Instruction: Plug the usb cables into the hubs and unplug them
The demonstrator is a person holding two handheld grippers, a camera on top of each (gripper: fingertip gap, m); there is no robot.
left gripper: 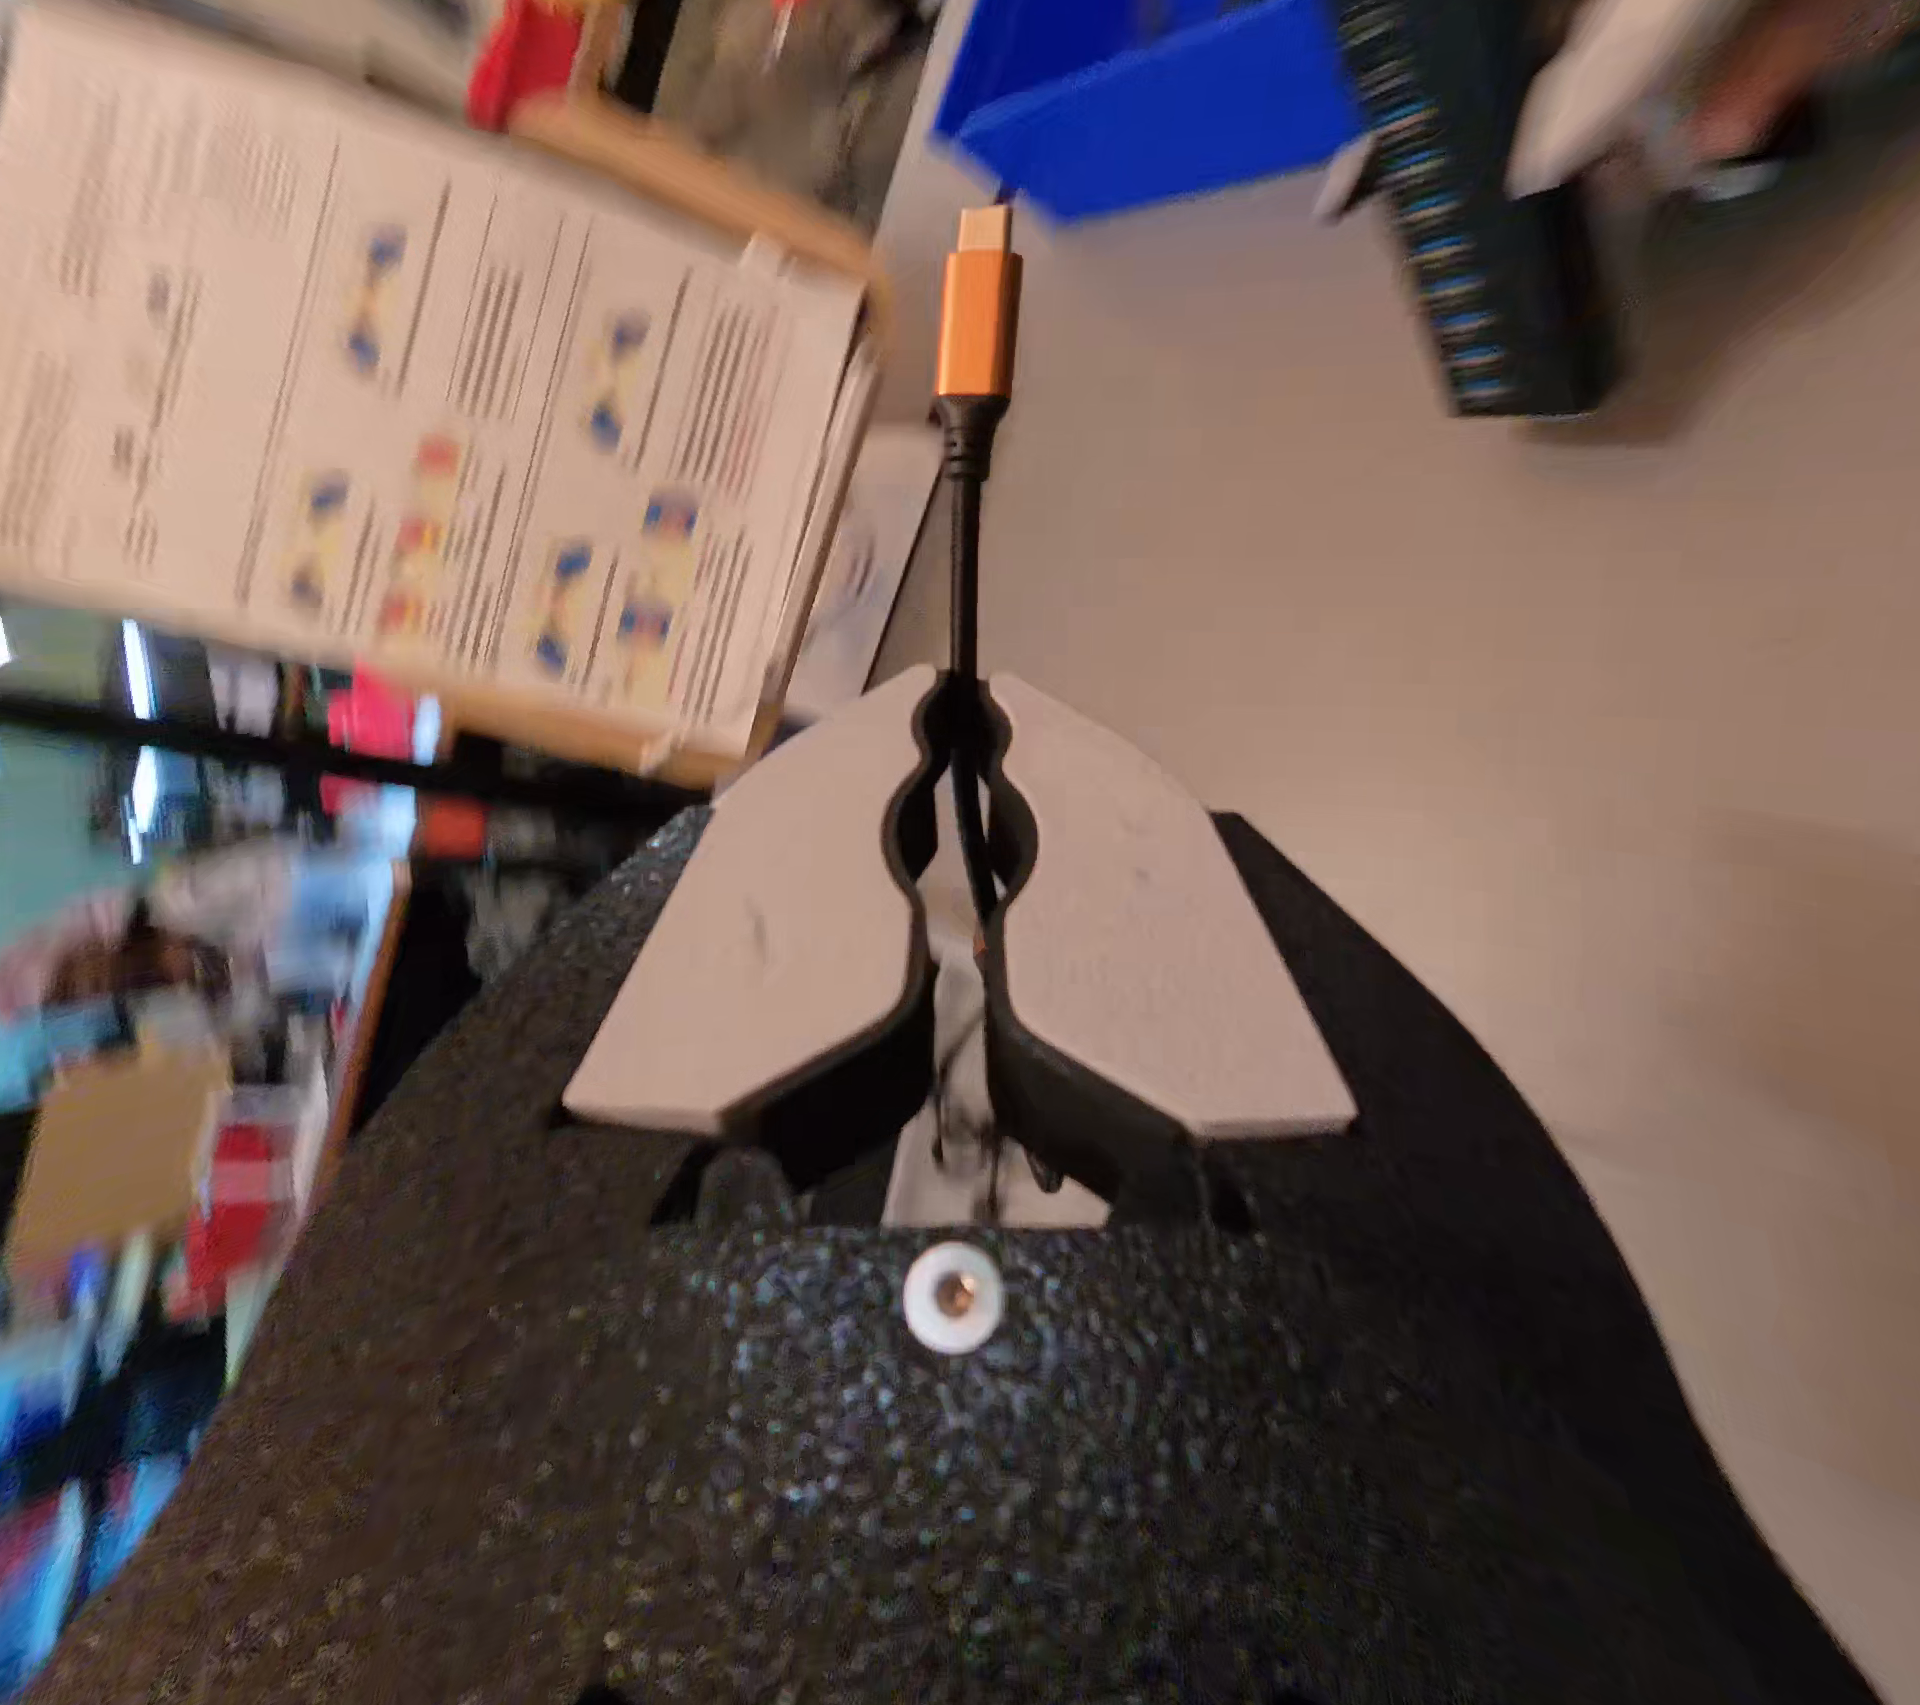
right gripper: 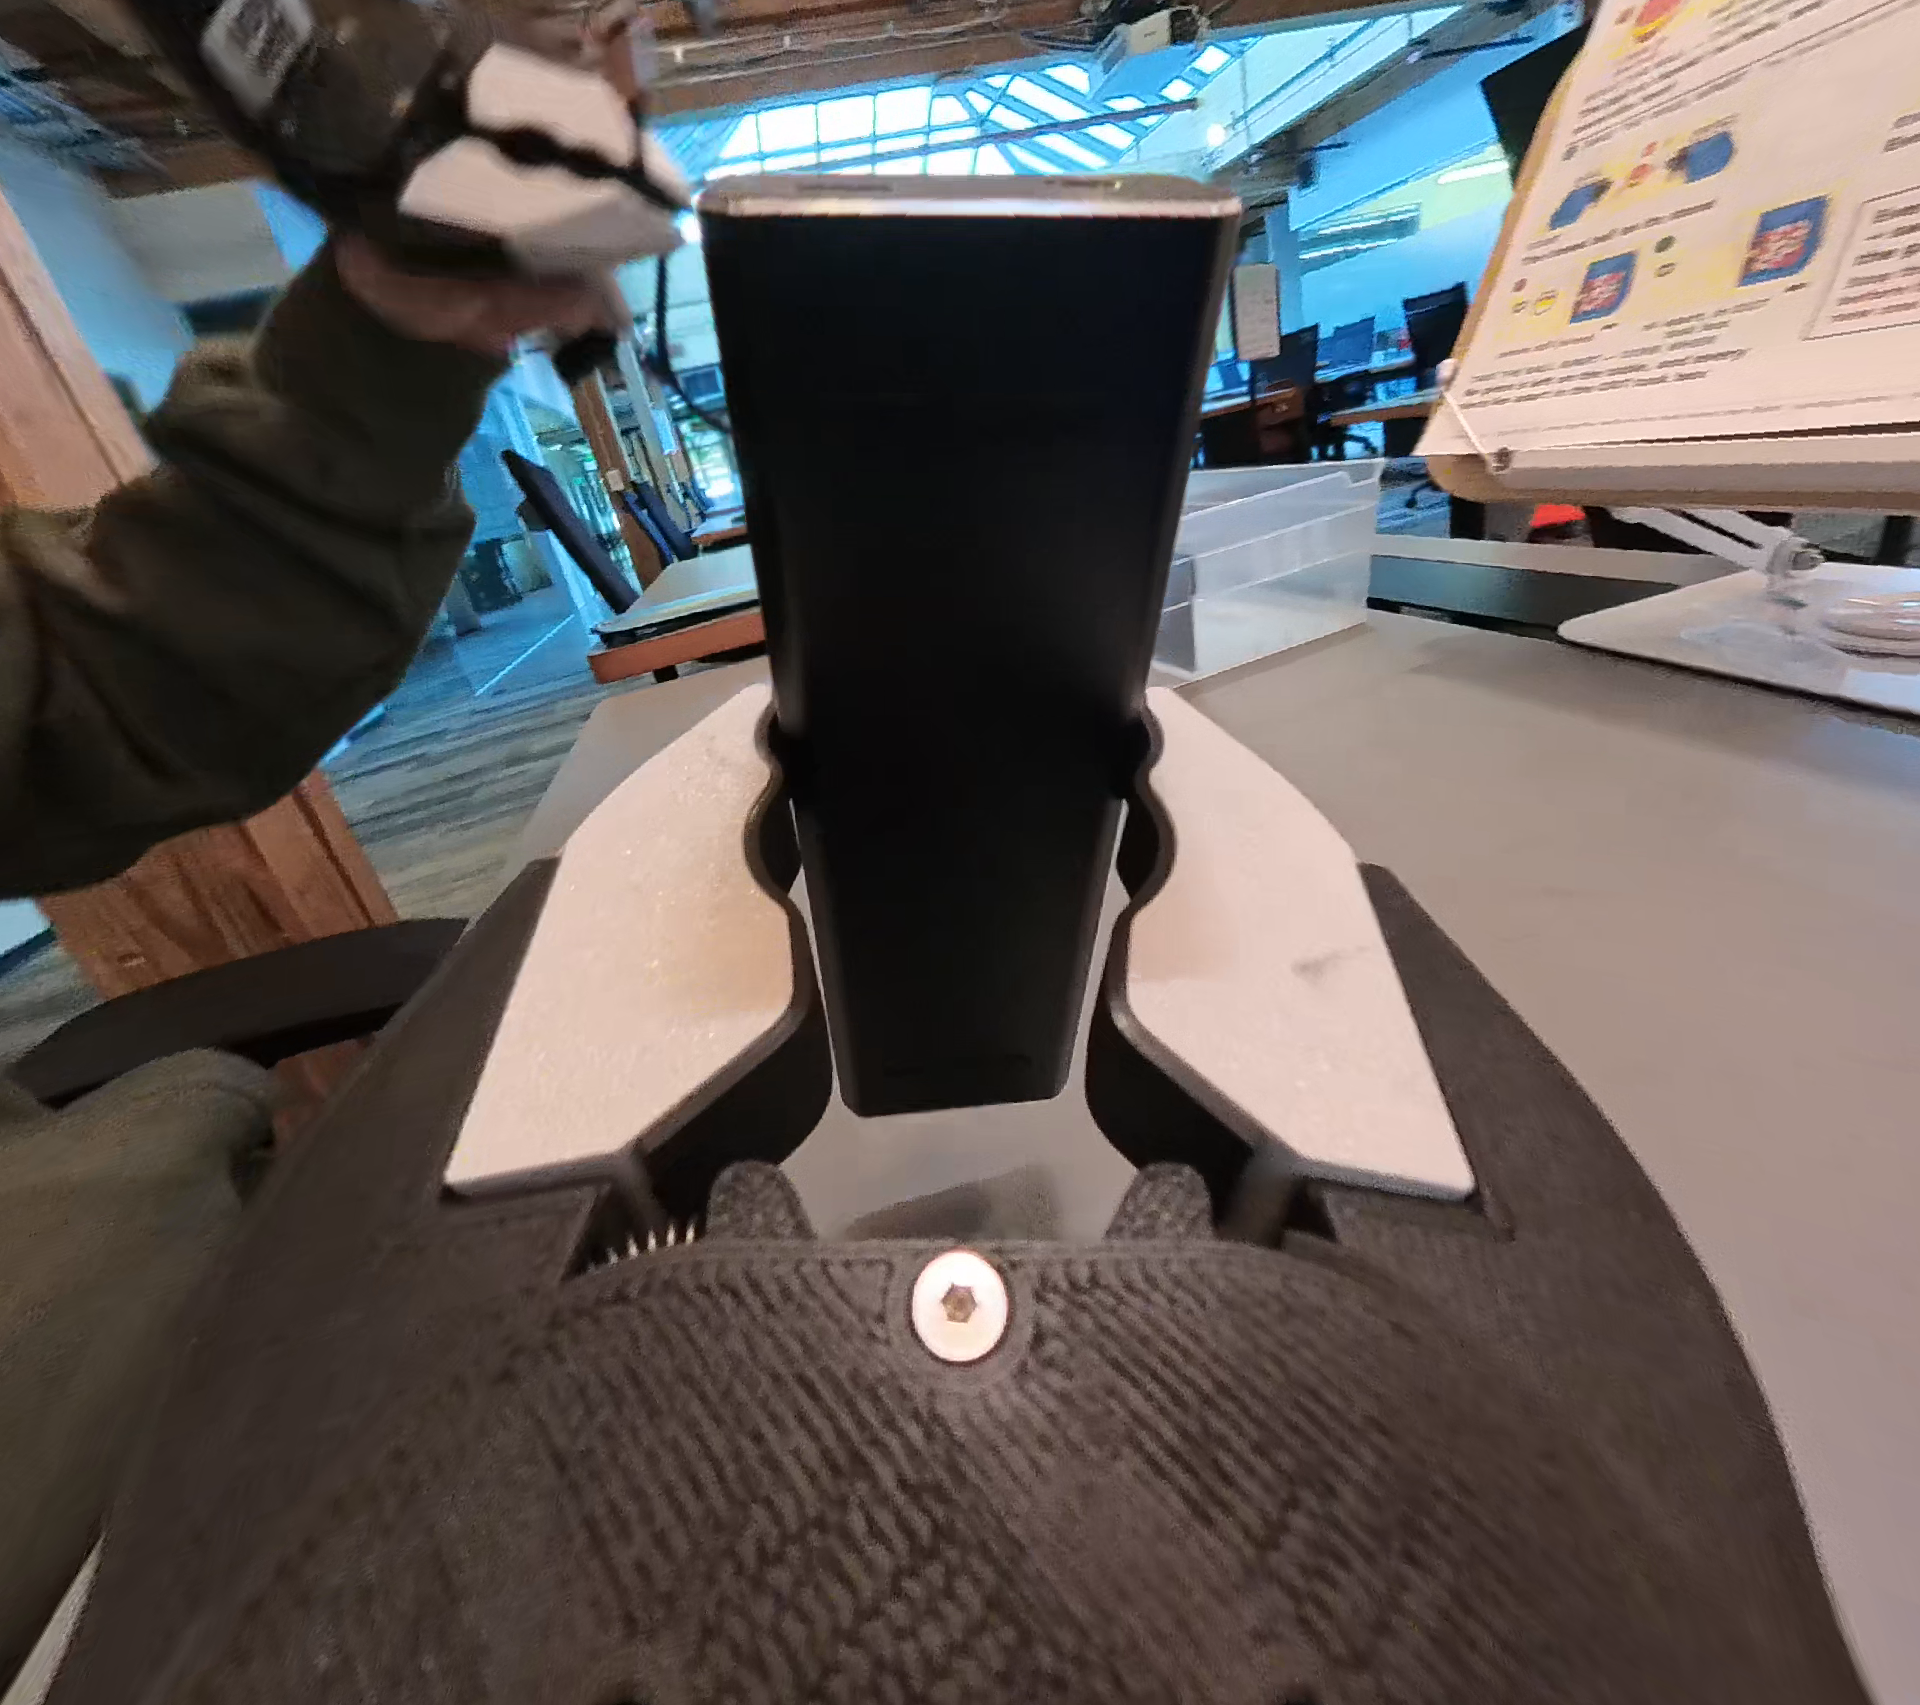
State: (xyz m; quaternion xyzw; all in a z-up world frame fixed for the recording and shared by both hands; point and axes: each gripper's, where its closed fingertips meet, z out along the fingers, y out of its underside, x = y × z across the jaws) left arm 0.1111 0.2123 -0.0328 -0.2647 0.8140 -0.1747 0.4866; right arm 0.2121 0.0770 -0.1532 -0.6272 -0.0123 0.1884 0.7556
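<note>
My left gripper (left gripper: 961, 684) is shut on a black USB cable (left gripper: 966, 575). Its orange plug (left gripper: 975, 320) sticks out ahead of the fingertips, in the air above the grey table (left gripper: 1351, 616). My right gripper (right gripper: 961, 720) is shut on a black USB hub (right gripper: 961, 564) and holds it upright above the table, its plain back toward the camera. In the left wrist view the same hub (left gripper: 1475, 201) shows at the upper right with a row of blue ports, blurred. The left gripper (right gripper: 540, 169) also shows at the upper left of the right wrist view, close to the hub's top.
A blue bin (left gripper: 1143, 45) stands on the table beyond the plug. An instruction sheet on a wooden board (right gripper: 1714, 149) stands on a white stand at the right, also shown in the left wrist view (left gripper: 416, 408). A clear plastic tray (right gripper: 1278, 554) sits behind the hub. A person's sleeve (right gripper: 208, 564) is at the left. Across from one pair of fingers to the other is roughly 20 centimetres.
</note>
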